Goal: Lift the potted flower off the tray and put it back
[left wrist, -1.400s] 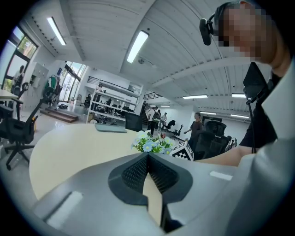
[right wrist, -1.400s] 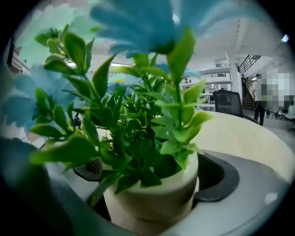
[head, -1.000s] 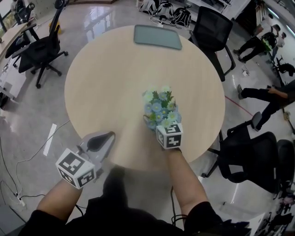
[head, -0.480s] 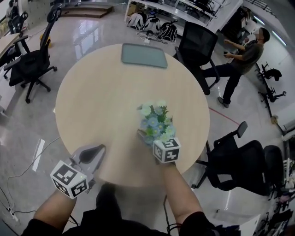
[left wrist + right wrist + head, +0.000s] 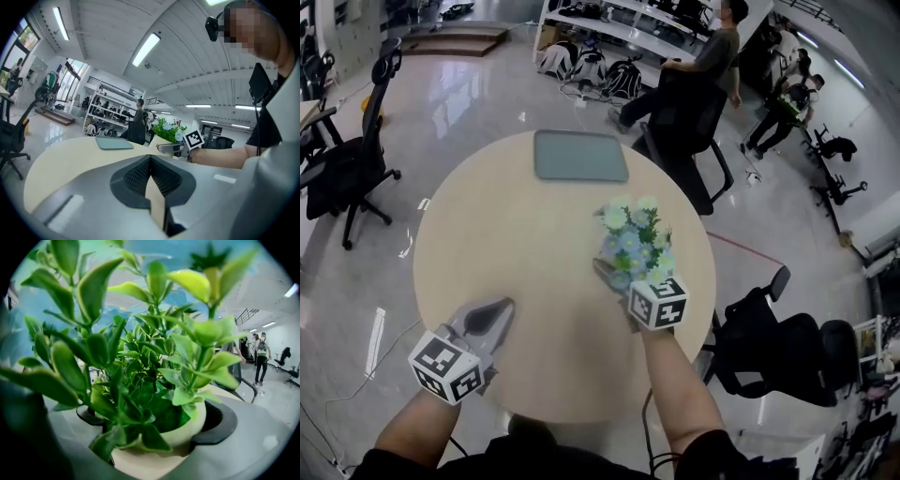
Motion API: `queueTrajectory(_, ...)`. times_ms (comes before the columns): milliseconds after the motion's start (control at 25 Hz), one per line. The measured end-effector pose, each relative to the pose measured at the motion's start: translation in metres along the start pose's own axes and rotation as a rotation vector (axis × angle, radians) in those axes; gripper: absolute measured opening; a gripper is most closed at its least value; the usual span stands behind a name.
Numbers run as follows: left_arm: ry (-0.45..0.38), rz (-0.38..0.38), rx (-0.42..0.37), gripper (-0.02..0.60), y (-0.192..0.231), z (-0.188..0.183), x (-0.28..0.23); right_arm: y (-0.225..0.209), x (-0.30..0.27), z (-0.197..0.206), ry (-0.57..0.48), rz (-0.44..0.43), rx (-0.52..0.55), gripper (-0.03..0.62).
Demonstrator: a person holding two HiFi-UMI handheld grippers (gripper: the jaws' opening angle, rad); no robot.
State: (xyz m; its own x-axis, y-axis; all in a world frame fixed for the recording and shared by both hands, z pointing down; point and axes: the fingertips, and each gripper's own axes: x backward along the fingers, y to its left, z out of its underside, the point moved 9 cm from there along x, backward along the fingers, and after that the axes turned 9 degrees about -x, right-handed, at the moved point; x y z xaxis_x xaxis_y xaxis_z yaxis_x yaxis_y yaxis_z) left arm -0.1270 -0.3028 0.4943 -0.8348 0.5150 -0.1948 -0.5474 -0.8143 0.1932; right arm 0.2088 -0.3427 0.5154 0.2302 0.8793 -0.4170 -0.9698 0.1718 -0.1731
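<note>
- Two grippers: the right gripper [image 5: 619,279] is clamped around the cream pot of the potted flower [image 5: 633,239]; the left gripper [image 5: 487,319] is pinched closed on nothing.
- That plant is over the right side of the table [image 5: 516,253], well apart from the tray [image 5: 579,156].
- Risk: top-heavy foliage could tilt it in the grip, or it could land off the tray.

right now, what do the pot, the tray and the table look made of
Pot: smooth matte cream, ceramic or plastic, can't tell which.
Tray: flat, dull grey-green, rounded corners, likely plastic.
Table: even pale wood-tone top with slight sheen, probably laminate.
</note>
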Motion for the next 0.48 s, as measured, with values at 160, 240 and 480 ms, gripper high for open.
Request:
queueTrajectory(160,-0.024,0.008,-0.024,-0.005,0.03,-0.035,-0.019,-0.004,-0.015,-0.057,-0.035,0.008,0.006,0.56)
queueTrajectory(240,-0.039,0.012,-0.03,-0.005,0.042,-0.05,-0.028,-0.006,-0.023,-0.081,-0.048,0.014,0.014,0.56)
queueTrajectory(480,-0.036,0.019,-0.049,-0.005,0.07,-0.081,-0.05,-0.016,-0.05,-0.134,-0.068,0.021,0.009,0.56)
